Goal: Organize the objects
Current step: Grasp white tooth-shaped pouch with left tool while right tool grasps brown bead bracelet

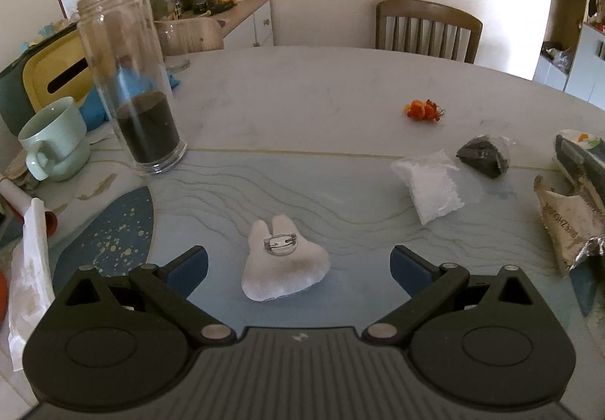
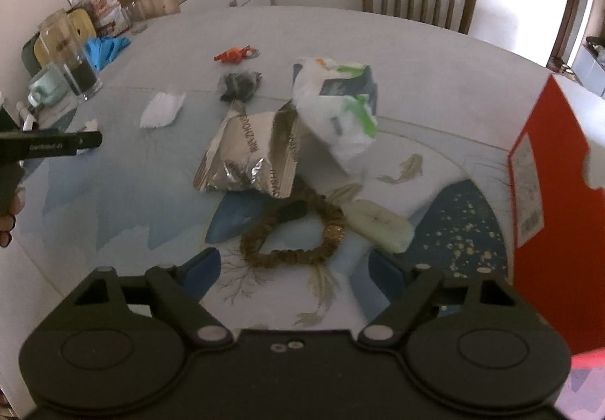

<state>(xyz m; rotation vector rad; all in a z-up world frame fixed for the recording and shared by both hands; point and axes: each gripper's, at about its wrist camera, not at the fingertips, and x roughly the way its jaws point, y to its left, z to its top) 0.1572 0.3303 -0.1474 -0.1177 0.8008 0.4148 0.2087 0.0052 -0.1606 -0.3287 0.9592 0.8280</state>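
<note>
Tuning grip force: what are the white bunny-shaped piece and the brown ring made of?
White bunny-shaped brooch: looks like soft felt or plush, matte and fuzzy, with a shiny metal safety pin on a clear disc. Brown ring-shaped scrunchie: apparently gathered fabric, ruched folds, with a glittery gold section. Both probably compress easily.

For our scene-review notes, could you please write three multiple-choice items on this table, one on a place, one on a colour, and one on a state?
1. Where does the white rabbit-shaped brooch lie?
A. Inside the glass jar
B. On the table mat, between the left gripper's fingers
C. On the chair

2. What colour is the mug beside the tall glass jar?
A. Pale green
B. Red
C. Black

3. How does the right gripper stand over the braided brown hair tie?
A. Shut on it
B. Shut and empty
C. Open, pads clear of it

Answers: 1 B, the left gripper frames it, pin side up. 2 A, mint ceramic shows. 3 C, both blue pads stand wide apart.
</note>
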